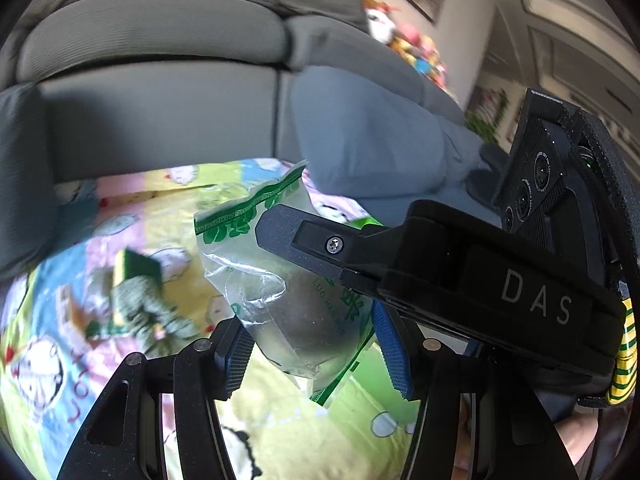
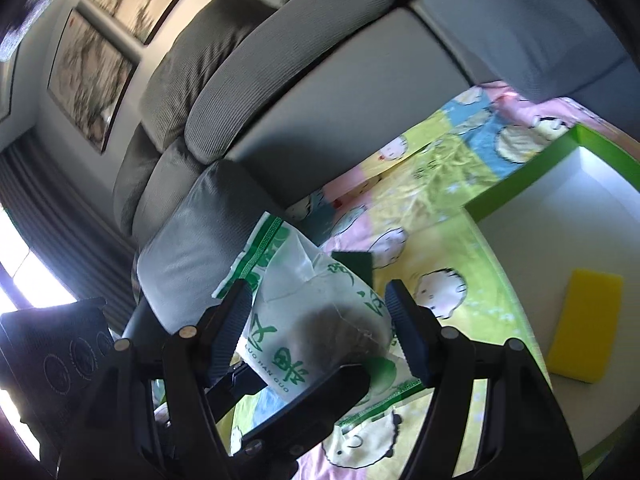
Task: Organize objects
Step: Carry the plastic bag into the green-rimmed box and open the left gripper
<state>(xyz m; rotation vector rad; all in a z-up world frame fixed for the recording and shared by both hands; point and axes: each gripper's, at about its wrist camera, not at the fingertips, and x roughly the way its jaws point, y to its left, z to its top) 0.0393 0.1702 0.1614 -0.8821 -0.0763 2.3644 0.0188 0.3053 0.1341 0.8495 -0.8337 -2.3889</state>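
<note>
Between both pairs of tongs: one packet (image 1: 276,280), clear with green print, round dark lump inside. Left tongs (image 1: 316,360) and right tongs (image 2: 320,332) each apparently pinch it, above the patterned blanket (image 2: 440,184).

A grey sofa (image 2: 304,92) with thick ribbed cushions stood behind a pastel cartoon-printed blanket (image 2: 436,200), and a blue-grey pillow (image 1: 372,136) lay on its seat. On the pale wall (image 2: 44,96) above hung 2 dark-framed pictures (image 2: 92,76), while bright daylight came through a window (image 2: 24,272) beside a dark pleated curtain (image 2: 52,200). Far along the sofa lay a blurred heap of colourful toys (image 1: 412,48), near pale panelled doors (image 1: 568,20).
</note>
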